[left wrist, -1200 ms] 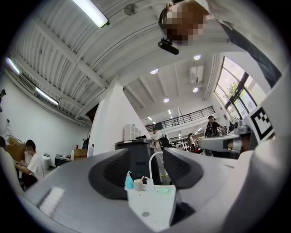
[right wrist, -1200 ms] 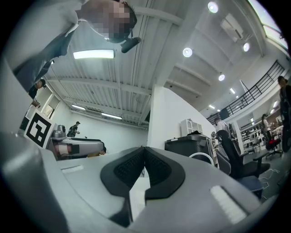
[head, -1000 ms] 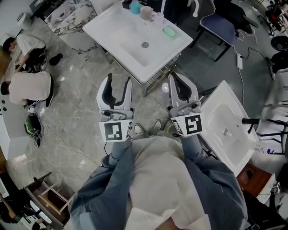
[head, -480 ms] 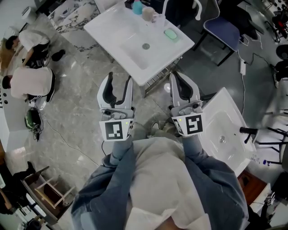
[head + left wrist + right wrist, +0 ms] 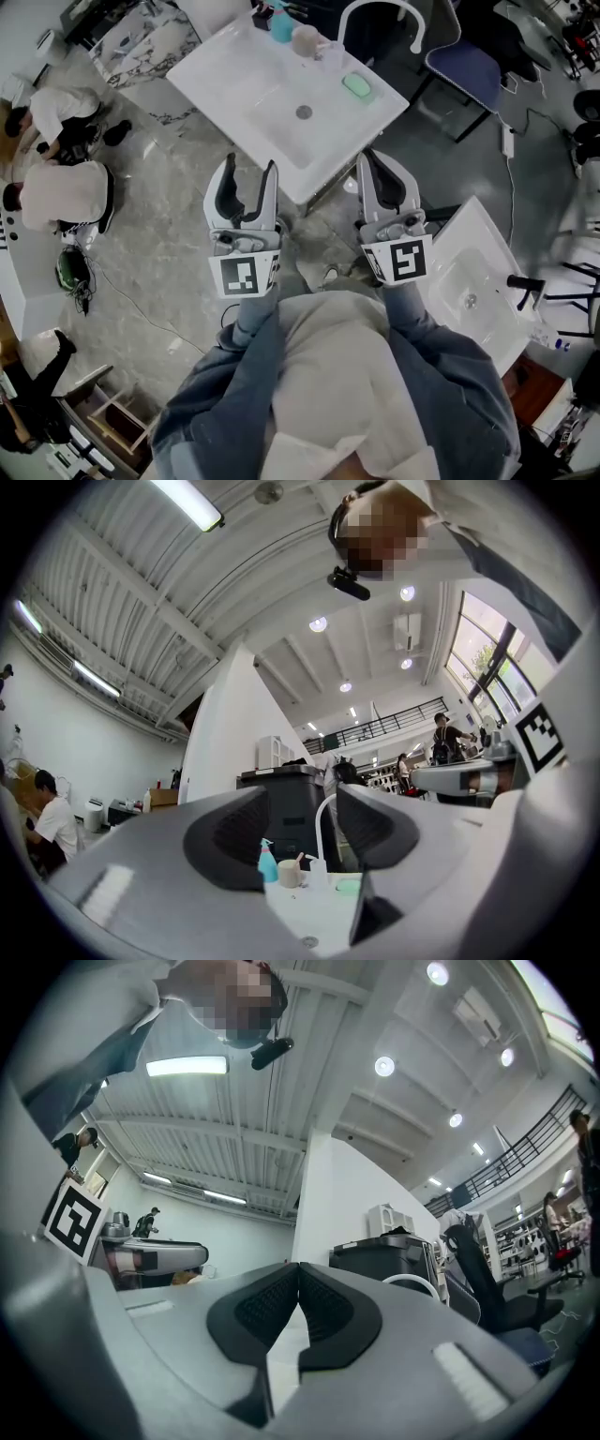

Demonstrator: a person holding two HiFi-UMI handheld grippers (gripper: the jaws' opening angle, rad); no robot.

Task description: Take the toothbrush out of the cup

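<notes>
I'm only approaching: left tongs (image 5: 248, 169) wide, right tongs (image 5: 378, 159) closed and empty, cup (image 5: 305, 39) far across the table (image 5: 225, 66). Next, I reach forward for the toothbrush (image 5: 299, 857).

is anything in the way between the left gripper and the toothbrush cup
Nothing visible does. The left gripper has its jaws open and looks across the bare white sink straight at the cup, with the toothbrush standing in it. The teal bottle stands beside the cup, off that line.
</notes>
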